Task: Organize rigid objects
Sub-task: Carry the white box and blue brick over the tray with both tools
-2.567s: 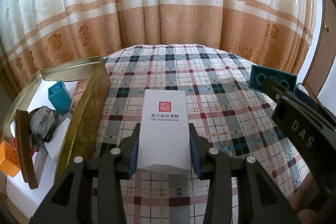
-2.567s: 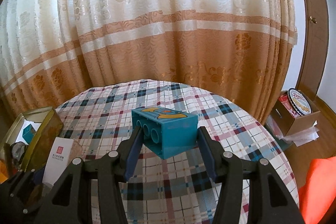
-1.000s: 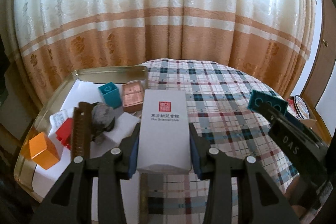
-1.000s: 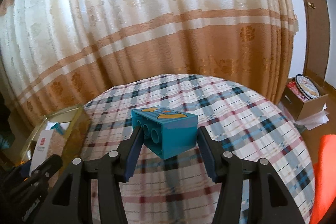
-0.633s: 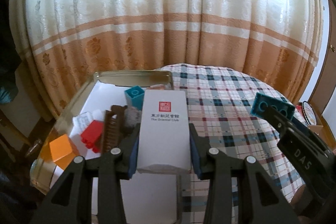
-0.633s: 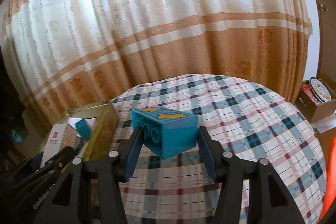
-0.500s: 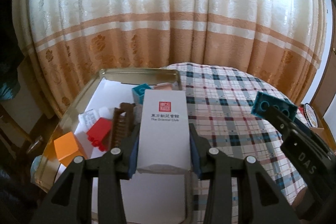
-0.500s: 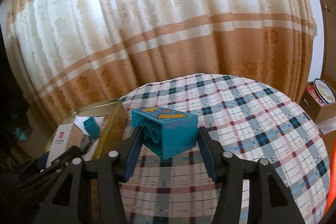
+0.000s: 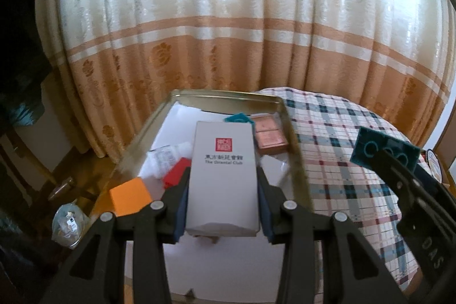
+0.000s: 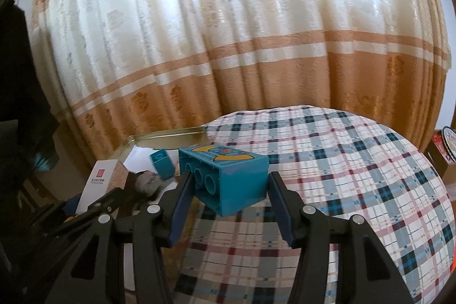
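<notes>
Left tongs [image 9: 222, 207] clamp white box [image 9: 223, 175] by its long sides, above tin [image 9: 228, 96]; light card, crushable. Right tongs [image 10: 226, 204] grip teal brick [image 10: 228, 184] over table [image 10: 356, 161]; rigid, slick.

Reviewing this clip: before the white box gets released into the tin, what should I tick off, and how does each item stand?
1. Left gripper holds white box squarely: ok.
2. Box above gold tin, inside its rim: ok.
3. Bare white lining in the tin near the camera: ok.
4. Orange cube and red brick clear of the drop spot: cannot tell.
5. Right gripper holds teal block, away from the tin: ok.
</notes>
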